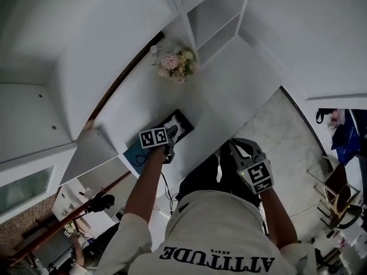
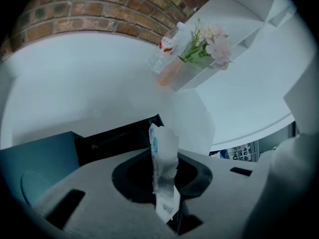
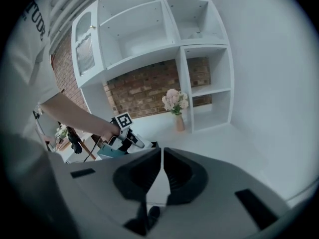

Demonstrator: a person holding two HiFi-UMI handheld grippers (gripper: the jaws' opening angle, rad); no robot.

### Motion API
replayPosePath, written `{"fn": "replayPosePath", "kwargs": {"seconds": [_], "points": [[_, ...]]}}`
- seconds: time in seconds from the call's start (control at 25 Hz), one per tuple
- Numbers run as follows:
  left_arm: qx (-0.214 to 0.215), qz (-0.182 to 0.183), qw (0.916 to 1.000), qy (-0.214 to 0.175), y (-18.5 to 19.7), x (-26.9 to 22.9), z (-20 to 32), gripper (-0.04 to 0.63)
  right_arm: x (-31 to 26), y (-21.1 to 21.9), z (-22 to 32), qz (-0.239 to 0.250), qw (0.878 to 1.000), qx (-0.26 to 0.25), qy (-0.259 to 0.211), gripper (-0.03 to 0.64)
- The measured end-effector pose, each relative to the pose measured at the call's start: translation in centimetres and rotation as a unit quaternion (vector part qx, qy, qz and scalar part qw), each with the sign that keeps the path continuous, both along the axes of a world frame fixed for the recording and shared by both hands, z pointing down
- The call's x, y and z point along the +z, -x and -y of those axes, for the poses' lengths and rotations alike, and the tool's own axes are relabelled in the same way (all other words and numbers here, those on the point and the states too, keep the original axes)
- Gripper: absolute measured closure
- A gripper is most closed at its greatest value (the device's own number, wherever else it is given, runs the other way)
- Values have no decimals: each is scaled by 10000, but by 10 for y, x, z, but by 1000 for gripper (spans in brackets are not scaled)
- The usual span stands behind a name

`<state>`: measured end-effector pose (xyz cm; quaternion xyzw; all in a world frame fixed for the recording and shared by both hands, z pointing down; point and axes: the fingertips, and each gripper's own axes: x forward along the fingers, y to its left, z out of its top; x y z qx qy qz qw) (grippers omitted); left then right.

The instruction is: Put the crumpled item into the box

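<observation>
My left gripper (image 2: 160, 158) is shut on a crumpled white wrapper (image 2: 164, 142) with a bit of blue print, which stands upright between the jaws. Just ahead and below lies the open black box (image 2: 117, 139), its teal lid (image 2: 40, 158) to the left. In the head view the left gripper (image 1: 170, 133) hovers over the near end of the box (image 1: 185, 121) on the white desk (image 1: 229, 85). My right gripper (image 1: 239, 149) hangs back off the desk by the person's body. Its jaws (image 3: 160, 158) are shut with nothing between them.
A vase of pink flowers (image 1: 176, 65) stands at the back of the desk beside white shelving (image 1: 215, 16); a small clear bottle (image 2: 167, 46) is next to it. A brick wall (image 2: 99, 9) runs behind. A chair (image 1: 335, 193) stands on the floor at the right.
</observation>
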<state>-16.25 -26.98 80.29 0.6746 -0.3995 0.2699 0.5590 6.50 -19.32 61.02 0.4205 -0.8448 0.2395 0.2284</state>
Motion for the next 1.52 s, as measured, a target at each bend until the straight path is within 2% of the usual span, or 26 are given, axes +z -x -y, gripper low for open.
{"fn": "replayPosePath", "kwargs": {"seconds": [0.12, 0.28, 0.36, 0.4, 0.6, 0.76, 0.92, 1.24, 1.4, 1.52], "points": [[-182, -203, 9995, 178, -7, 9, 5, 522, 1, -4, 0, -54, 9999, 98, 35, 581], [-267, 5, 9992, 289, -2, 20, 11, 520, 4, -8, 1, -92, 9998, 183, 42, 581], [-316, 55, 9989, 336, 0, 20, 12, 424, 5, -10, 2, -100, 9997, 206, 38, 581], [-346, 55, 9988, 355, 1, 18, 11, 398, 5, -10, 2, -103, 9997, 202, 53, 581], [-533, -27, 9977, 417, 7, 7, 2, 331, 3, 2, 8, -65, 10000, 54, 46, 581], [-577, -64, 9975, 399, 16, -5, -8, 315, -1, 10, 12, -28, 10000, -72, -35, 581], [-693, 4, 9972, 296, 32, -12, -12, 314, -3, 14, 12, -40, 9998, -179, -75, 581], [-741, -119, 9972, -22, 44, -34, -26, 314, -12, 19, 8, -95, 9992, -325, -207, 581], [-543, -327, 9969, -457, 42, -54, -31, 314, -20, 28, 6, -137, 9984, -445, -333, 581], [-457, -533, 9936, -883, 42, -74, -35, 316, -27, 36, 4, -129, 9977, -508, -432, 581]]}}
